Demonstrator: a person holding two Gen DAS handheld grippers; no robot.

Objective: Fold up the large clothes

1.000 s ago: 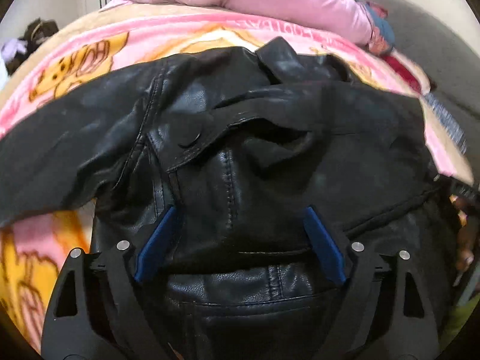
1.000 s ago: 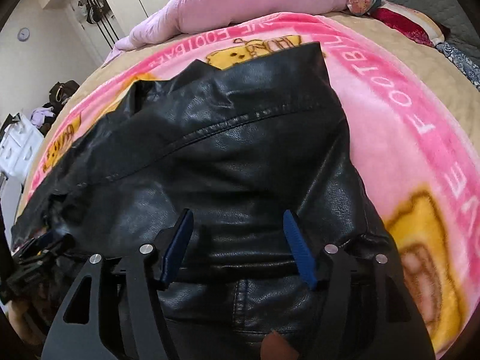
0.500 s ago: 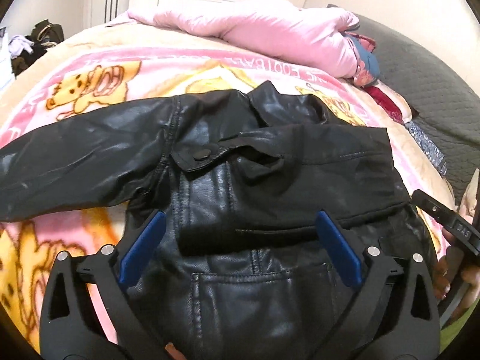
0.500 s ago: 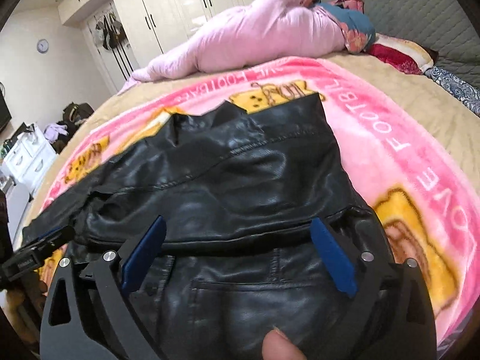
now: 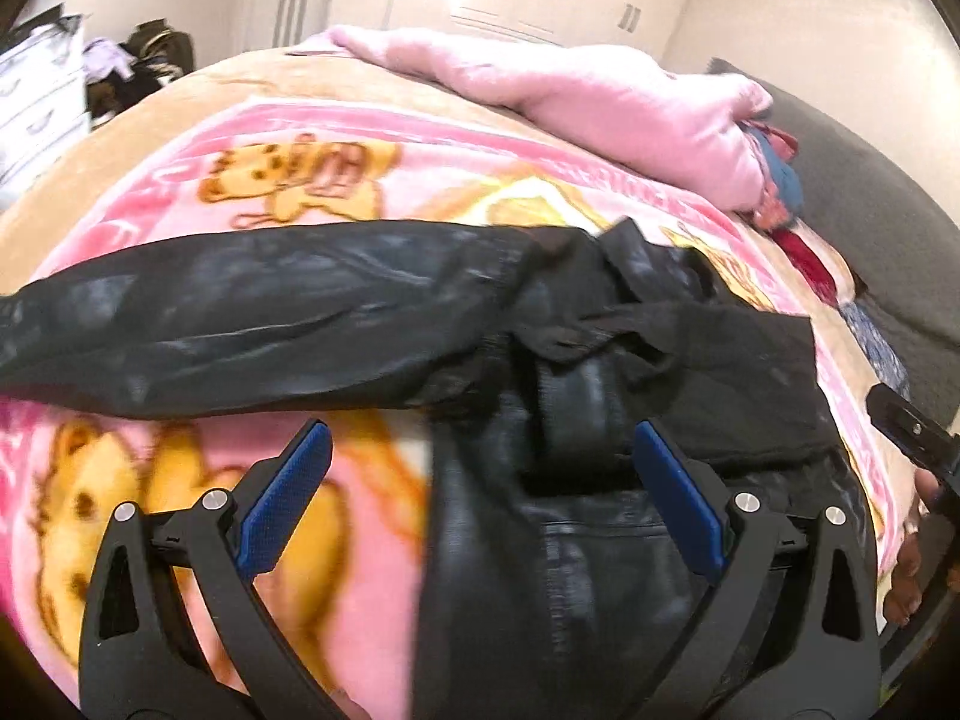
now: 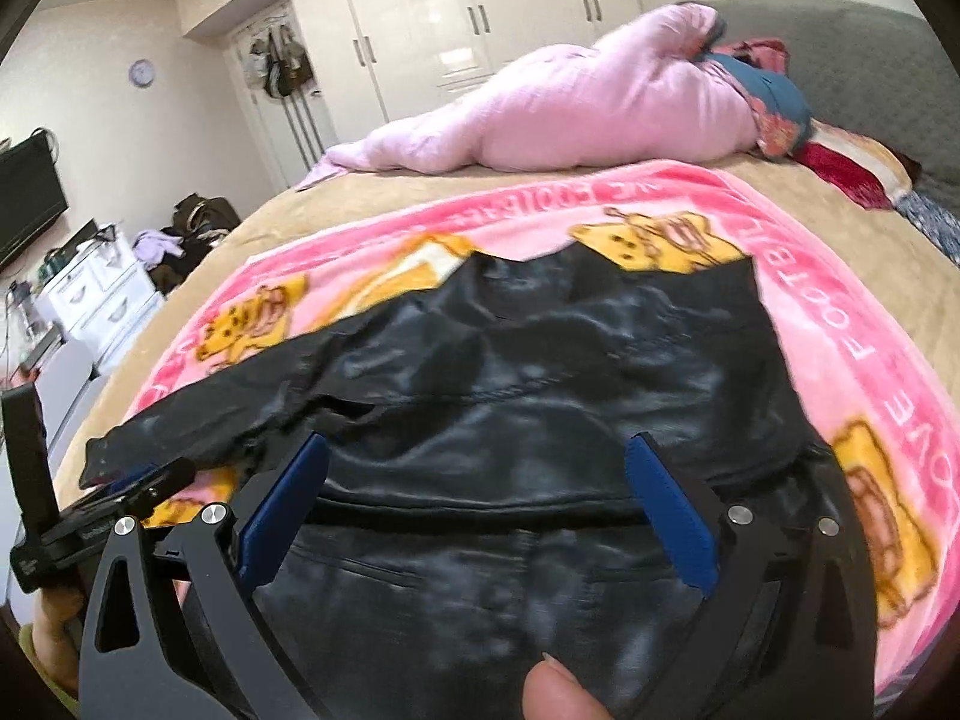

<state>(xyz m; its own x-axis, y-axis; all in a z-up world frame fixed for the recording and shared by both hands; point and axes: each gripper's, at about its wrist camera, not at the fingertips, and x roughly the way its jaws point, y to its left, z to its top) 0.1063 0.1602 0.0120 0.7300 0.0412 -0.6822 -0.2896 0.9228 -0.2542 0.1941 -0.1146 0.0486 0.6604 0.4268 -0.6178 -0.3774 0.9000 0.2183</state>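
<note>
Black leather jacket [image 5: 570, 570] lying on a pink cartoon-print blanket [image 5: 336, 138] that covers the bed; in the left wrist view its body fills the lower centre and right of the frame. One sleeve [image 5: 252, 324] stretches toward the left edge across the middle of the frame. The other side has been laid over the jacket's front, giving a folded edge [image 6: 474, 507] that crosses the centre of the right wrist view.

Left gripper [image 5: 477, 495] and right gripper [image 6: 477, 507] are both released: each pair of blue pads stands wide, and the jaws have just been opening. No leather is pinched between them. A second ago the pads sat closer together, low over the jacket; both cameras now take in far more of the bed and room, so the grippers have drawn up and back from the garment. The right gripper's body shows at the right edge of the left wrist view, and the left gripper's at the lower left of the right wrist view.

Interpretation: one fold appears set down and let go, so that step is probably complete. The outstretched sleeve is not yet folded in and is the likely next target. A pink duvet [image 6: 576, 114] lies bunched at the upper part of the frame, well apart from the jacket.
</note>
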